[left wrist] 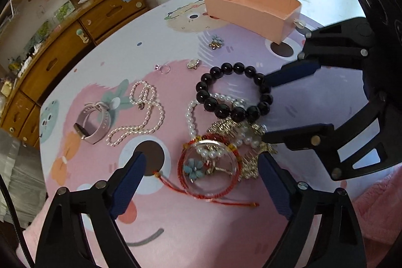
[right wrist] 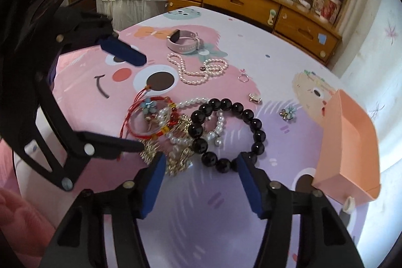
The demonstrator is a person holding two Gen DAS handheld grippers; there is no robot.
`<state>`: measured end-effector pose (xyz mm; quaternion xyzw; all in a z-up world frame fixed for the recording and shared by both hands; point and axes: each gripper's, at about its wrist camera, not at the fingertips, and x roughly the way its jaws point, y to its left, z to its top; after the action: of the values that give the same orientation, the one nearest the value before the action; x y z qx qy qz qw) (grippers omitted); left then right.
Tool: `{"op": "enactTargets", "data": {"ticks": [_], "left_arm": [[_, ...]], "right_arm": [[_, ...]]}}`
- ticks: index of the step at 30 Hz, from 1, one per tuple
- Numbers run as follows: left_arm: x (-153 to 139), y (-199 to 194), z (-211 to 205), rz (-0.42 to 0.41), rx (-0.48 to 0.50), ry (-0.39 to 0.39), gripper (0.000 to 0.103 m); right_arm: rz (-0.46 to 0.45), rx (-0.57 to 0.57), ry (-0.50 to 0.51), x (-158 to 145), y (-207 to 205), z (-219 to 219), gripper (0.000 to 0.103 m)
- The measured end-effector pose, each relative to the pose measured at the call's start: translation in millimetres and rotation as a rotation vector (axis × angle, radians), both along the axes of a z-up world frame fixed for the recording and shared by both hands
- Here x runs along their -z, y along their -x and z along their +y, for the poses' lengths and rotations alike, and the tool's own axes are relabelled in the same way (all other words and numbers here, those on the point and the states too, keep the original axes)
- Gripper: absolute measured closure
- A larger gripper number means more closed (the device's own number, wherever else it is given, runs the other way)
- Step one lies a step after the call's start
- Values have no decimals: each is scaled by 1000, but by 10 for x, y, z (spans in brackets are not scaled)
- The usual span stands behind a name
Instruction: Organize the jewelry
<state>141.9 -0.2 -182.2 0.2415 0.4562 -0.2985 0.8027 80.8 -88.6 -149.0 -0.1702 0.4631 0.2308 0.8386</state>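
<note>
A heap of jewelry lies on the cartoon-print tabletop: a black bead bracelet, a pearl bracelet, a gold hair comb, and a clear bangle with red cord and a blue flower. My left gripper is open, its fingers on either side of the clear bangle. My right gripper is open, its fingers at the near edge of the black bracelet. An empty pink box stands at the table's far edge.
A pearl necklace, a lilac watch, a small ring, a brooch and a flower earring lie scattered on the table. A wooden dresser stands beyond the table. A pink fluffy cloth lies nearby.
</note>
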Motion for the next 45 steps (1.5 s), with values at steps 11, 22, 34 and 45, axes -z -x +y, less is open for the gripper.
{"op": "enactTargets", "data": {"ticks": [11,22,34,45], "left_arm": [[142,-226,24,117,-29,60,52],[-132,-138,77,102,-104,72,52],[-1119,-131,23,57,-234,246,52],[-1717,-535,-590,47,-182,380,52]], "right_arm": [[80,-18,-78,92,-307,72,78],[154,52,-207,-12,-384,-74,88],[22,210,-411,-846,-272,-529,88],[-152,339,-428,-1549,-231,-1070,88]]}}
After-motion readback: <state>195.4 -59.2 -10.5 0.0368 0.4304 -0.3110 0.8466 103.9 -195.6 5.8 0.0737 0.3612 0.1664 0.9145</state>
